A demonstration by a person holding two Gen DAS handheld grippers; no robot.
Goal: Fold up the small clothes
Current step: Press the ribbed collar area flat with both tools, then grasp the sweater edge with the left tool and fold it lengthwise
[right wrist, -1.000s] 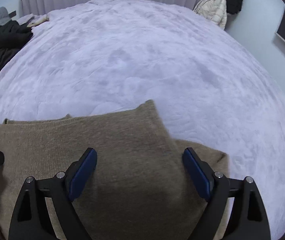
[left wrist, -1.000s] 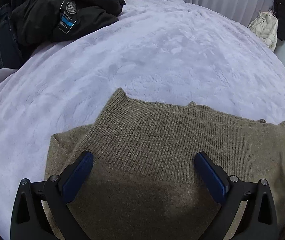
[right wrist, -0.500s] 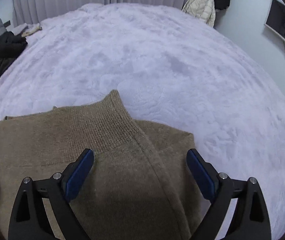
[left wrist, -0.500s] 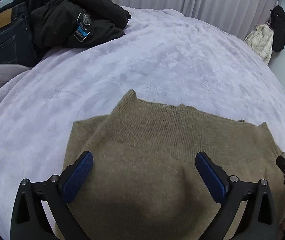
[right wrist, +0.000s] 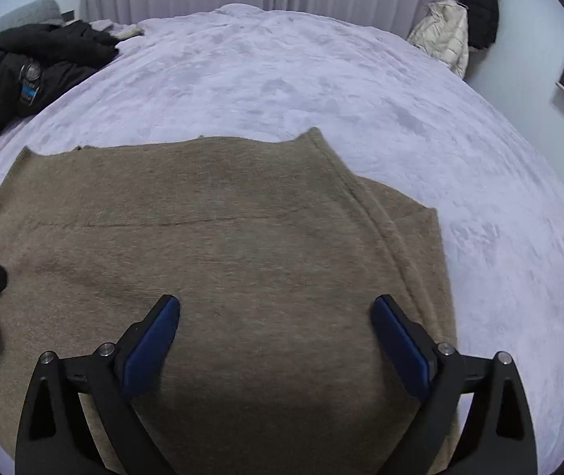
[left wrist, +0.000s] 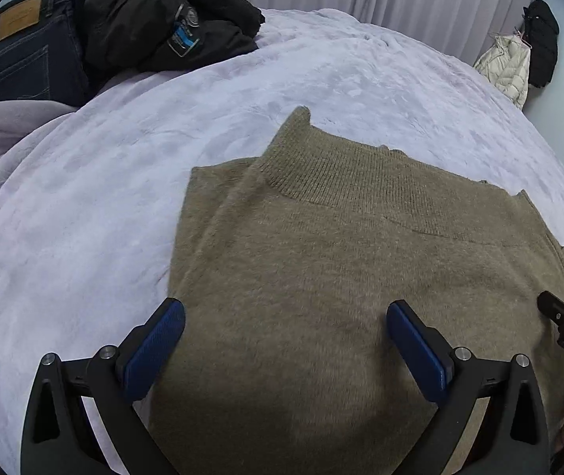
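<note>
On bed (right wrist: pixel 321 71) – sweater (right wrist: pixel 222 237) edges squared

Both grippers are now further back from the sweater (left wrist: pixel 353 261) than a second ago, so more of it shows in each view. The right gripper (right wrist: pixel 274 334) has its jaws a little wider and they are opening, with nothing pinched between them.

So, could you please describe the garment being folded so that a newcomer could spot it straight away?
Start from the wide pale lilac plush bedspread. At its near edge, apart from the dark jacket and jeans pile at the far left, lies an olive-brown knitted sweater. It is the only tan, flat-lying garment there, with a ribbed band along its far edge.
</note>
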